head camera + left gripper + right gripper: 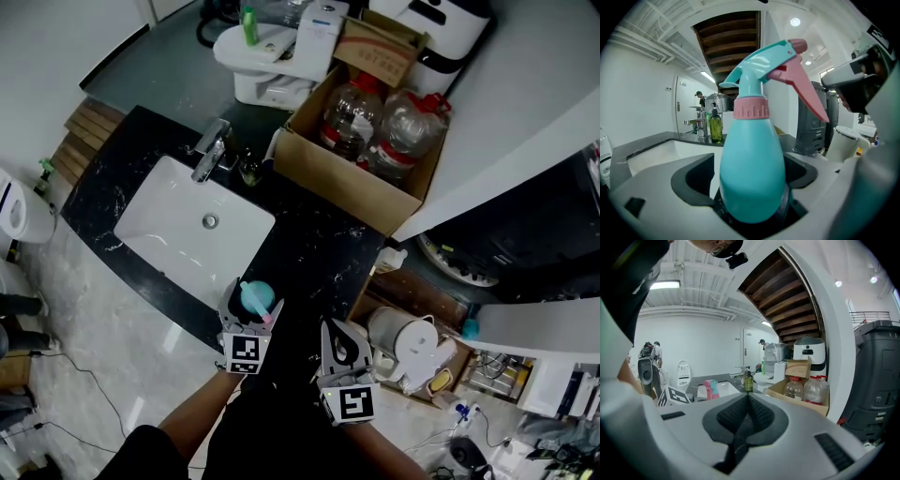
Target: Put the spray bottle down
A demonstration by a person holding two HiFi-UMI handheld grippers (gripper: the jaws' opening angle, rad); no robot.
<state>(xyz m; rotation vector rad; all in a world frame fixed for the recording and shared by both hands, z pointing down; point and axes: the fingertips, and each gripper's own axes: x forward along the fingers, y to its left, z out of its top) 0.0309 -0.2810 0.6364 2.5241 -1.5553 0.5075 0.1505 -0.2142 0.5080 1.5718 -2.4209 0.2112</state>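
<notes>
Left tongs (247,322) pinching teal spray bottle (752,173) round lower body, pink trigger (806,93) up top. Bottle held over front edge of black bench (319,248), just beside white sink (169,239). Right tongs (746,416) pressed together, empty, near left tongs.

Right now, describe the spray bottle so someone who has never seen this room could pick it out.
Find the black countertop with the white sink. At its near edge, the left gripper is clamped on the spray bottle, held upright. It is teal with a pink collar and trigger, unlike the dark green bottle beside the faucet.
</notes>
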